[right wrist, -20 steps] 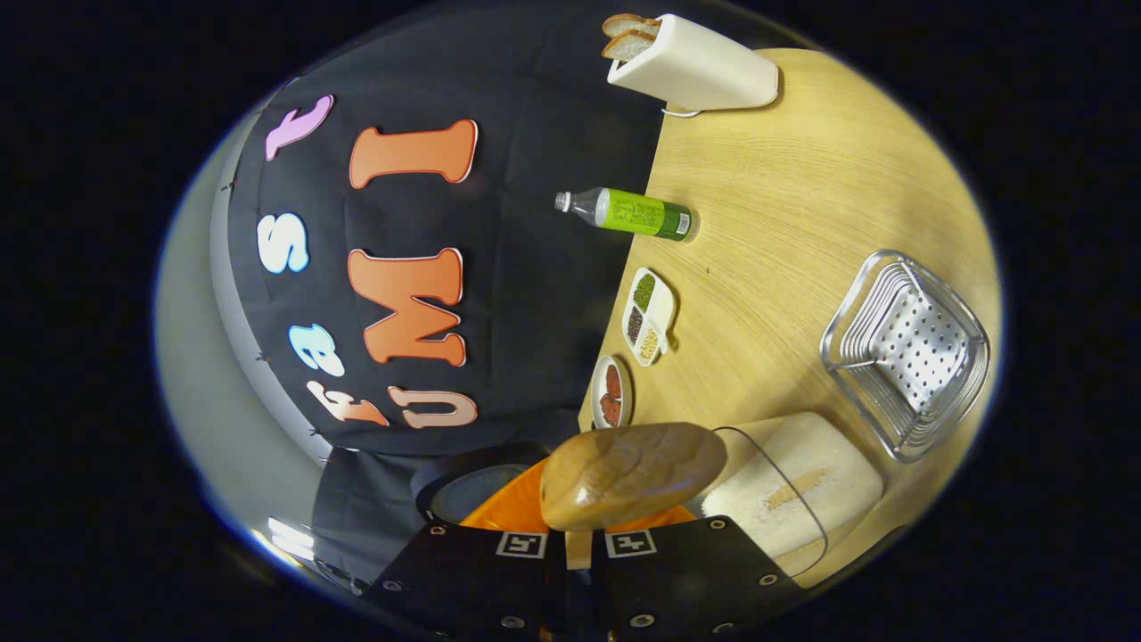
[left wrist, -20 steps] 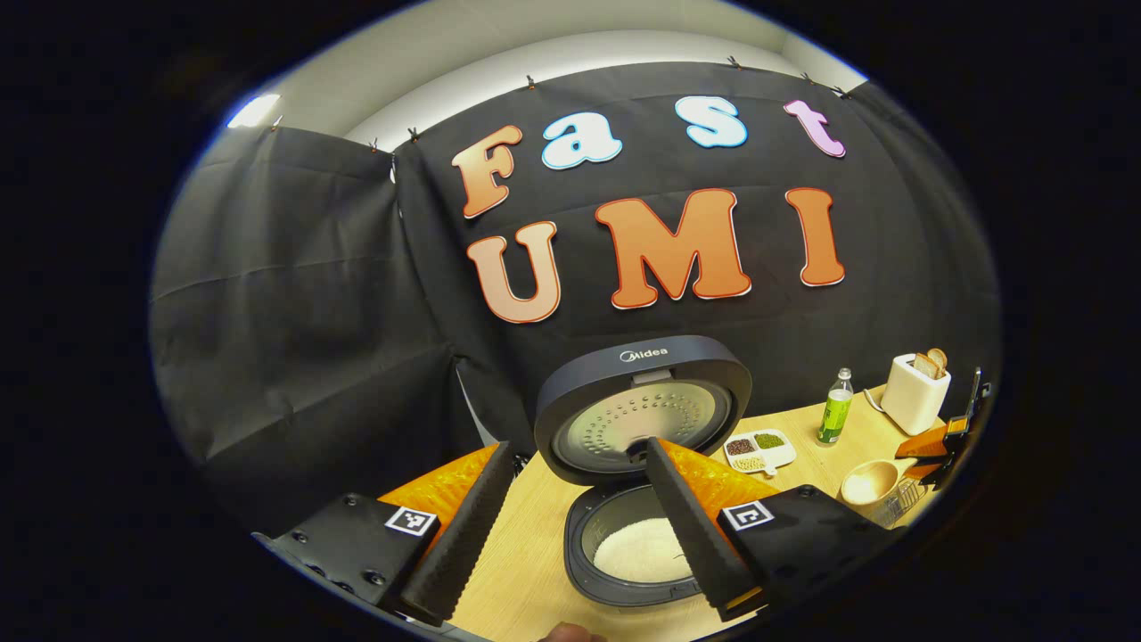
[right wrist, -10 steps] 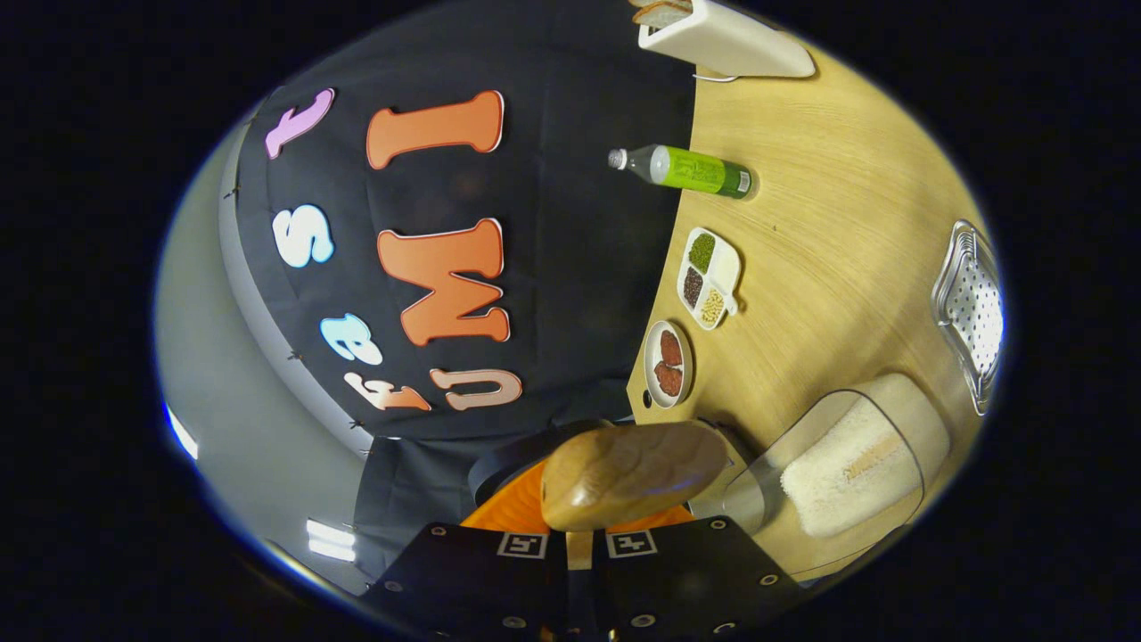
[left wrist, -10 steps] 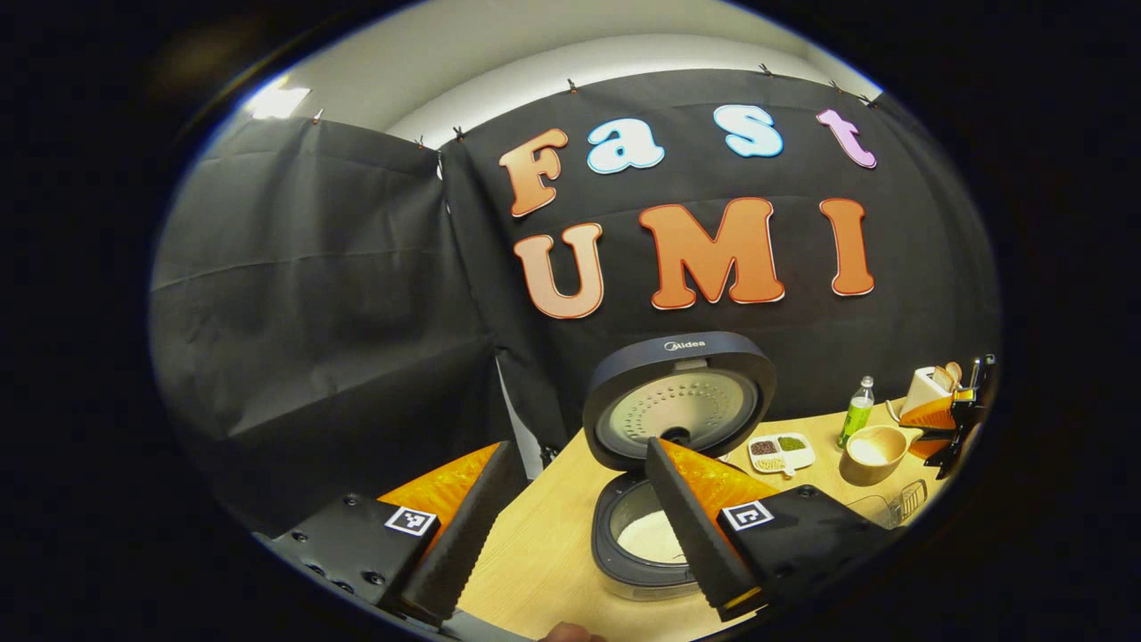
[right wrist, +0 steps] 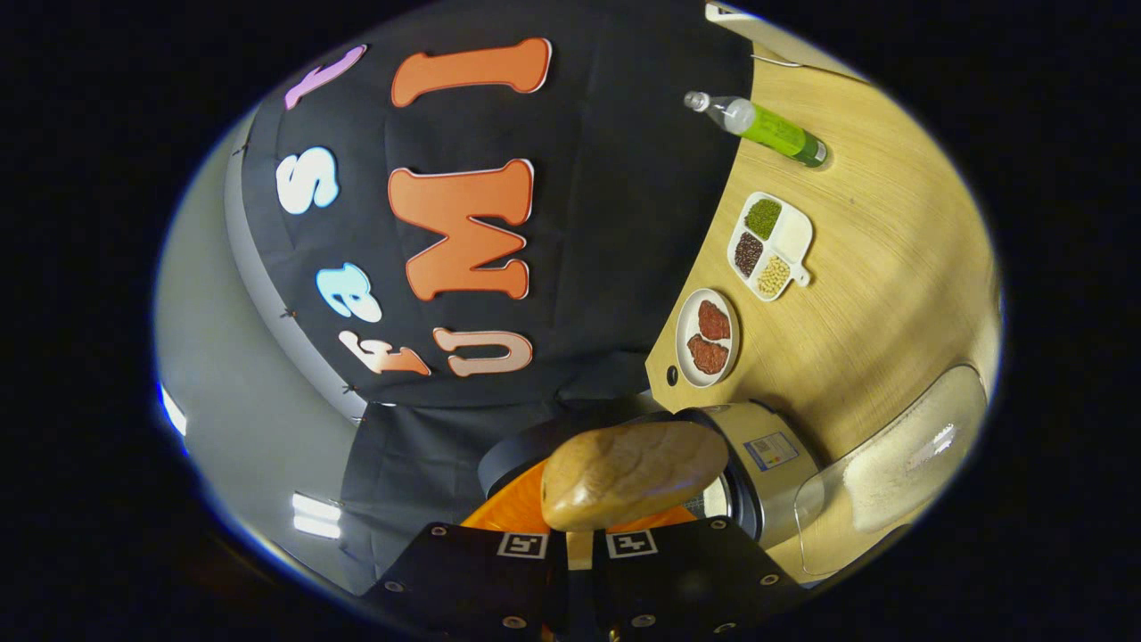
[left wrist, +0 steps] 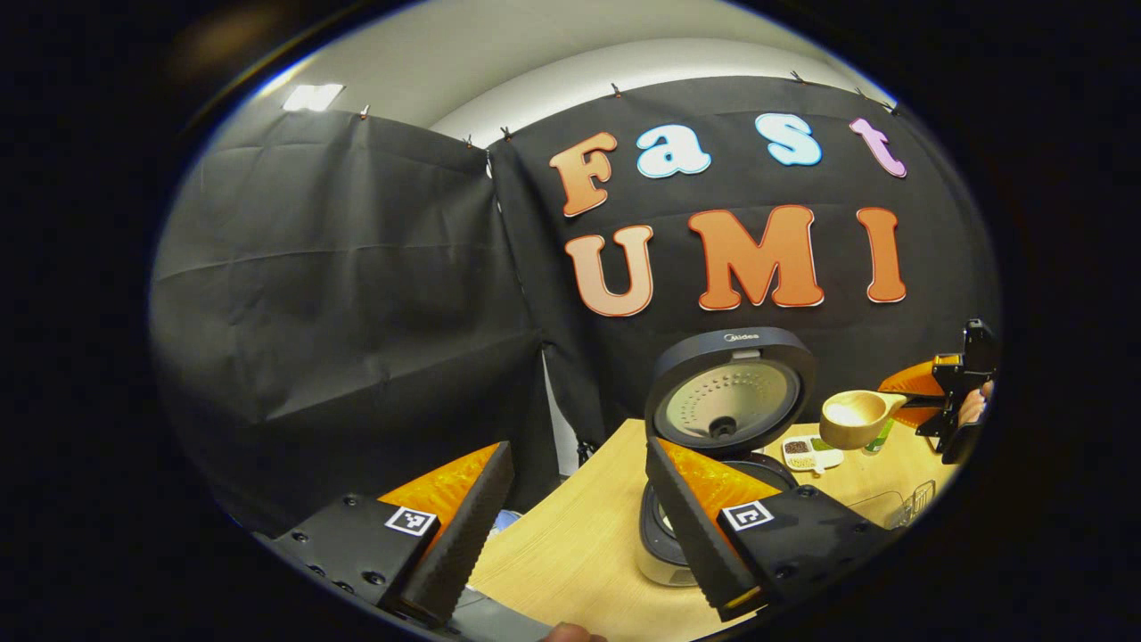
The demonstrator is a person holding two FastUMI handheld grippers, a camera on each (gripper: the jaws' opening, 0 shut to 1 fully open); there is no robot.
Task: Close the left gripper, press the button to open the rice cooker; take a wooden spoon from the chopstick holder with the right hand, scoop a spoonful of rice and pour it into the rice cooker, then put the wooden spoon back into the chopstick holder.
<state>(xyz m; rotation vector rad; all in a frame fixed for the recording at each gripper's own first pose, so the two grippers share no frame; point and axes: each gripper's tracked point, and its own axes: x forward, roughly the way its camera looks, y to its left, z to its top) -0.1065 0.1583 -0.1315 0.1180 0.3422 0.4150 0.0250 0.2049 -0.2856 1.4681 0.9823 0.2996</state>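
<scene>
In the left gripper view, the right finger of the left claw [left wrist: 579, 526] covers the lower left of the rice cooker [left wrist: 713, 464], so what lies in its pot cannot be told. At the lower right edge a wire basket [left wrist: 909, 508] is cut off. In the right gripper view, the wooden spoon [right wrist: 633, 473] bowl hides its own claw's fingertips and part of the cooker's lid. The toaster [right wrist: 775, 40] at the top edge is mostly cut away, and the rice container [right wrist: 900, 464] is clipped at the lower right
</scene>
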